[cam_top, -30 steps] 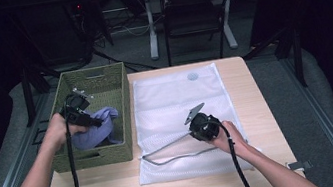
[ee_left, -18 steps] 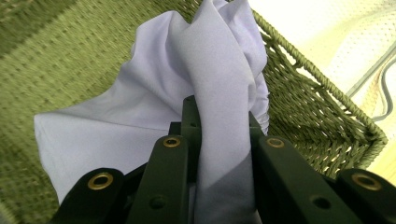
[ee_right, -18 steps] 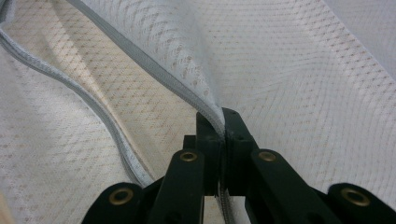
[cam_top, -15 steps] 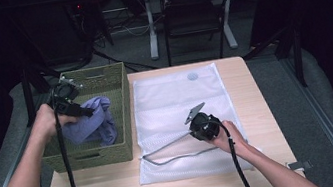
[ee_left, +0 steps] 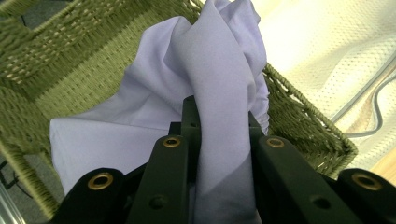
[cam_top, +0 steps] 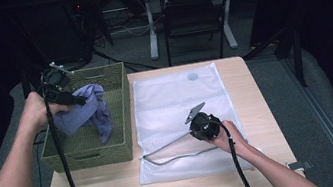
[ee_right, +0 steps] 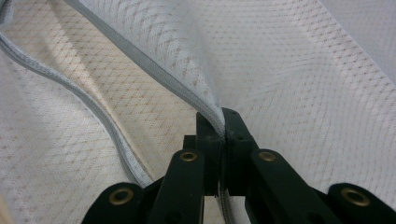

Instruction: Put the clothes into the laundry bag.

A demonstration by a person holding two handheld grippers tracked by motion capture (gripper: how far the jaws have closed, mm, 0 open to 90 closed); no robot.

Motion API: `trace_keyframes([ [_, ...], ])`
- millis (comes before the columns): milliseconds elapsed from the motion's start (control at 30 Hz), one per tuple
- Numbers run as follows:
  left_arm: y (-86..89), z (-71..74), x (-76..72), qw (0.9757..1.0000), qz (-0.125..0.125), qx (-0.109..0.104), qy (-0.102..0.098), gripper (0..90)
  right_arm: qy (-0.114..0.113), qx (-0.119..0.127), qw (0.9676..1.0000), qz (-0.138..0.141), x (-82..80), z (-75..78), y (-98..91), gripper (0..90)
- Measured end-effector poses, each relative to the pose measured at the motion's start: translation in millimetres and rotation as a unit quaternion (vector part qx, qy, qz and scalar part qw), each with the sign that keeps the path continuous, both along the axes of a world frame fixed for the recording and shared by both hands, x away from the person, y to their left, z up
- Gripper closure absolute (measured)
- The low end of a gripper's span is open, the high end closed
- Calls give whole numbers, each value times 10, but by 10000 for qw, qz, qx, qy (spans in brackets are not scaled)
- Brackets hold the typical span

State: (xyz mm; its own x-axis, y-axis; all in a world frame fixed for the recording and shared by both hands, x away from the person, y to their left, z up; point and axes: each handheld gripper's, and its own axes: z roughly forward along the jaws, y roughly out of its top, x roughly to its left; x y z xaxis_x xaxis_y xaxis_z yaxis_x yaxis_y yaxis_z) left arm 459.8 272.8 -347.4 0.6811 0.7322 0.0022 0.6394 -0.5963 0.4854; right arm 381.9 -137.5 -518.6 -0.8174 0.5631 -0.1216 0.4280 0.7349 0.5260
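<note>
Cloth (cam_top: 87, 109), lavender, hangs over the green wicker basket (cam_top: 121, 105), pinched in your left gripper (cam_top: 80, 101). Your right gripper (cam_top: 189, 121) clamps the white mesh bag's (cam_top: 180, 96) zipper edge on the table (cam_top: 257, 104).

Both forearms are bare, no sleeves. Each black gripper (cam_top: 78, 101) trails a black cable; brass-ringed holes stud the black fingers (ee_left: 168, 172), one at each finger's six o'clock end.
</note>
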Motion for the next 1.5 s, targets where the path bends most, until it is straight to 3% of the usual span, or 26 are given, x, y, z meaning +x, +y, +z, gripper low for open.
trace_keyframes([
  [900,-74,721,-34,9987,132,82,-479,798,-42,130,9999,-87,-14,-10,2,870],
  [1233,-112,902,-60,9979,149,58,-634,798,-46,124,9999,-85,-13,-7,2,871],
  [1333,-123,953,-70,9976,158,66,-678,798,-35,-35,10000,-1,-12,26,-5,871],
  [1367,-124,976,-73,9975,138,83,-682,798,-60,122,9999,-72,-22,7,3,871],
  [1433,-127,1012,-83,9970,149,33,-760,798,-60,42,10000,-40,-16,19,-1,871],
  [1500,-137,1050,-94,9969,125,39,-776,798,-64,119,9999,-77,-23,3,9,871],
])
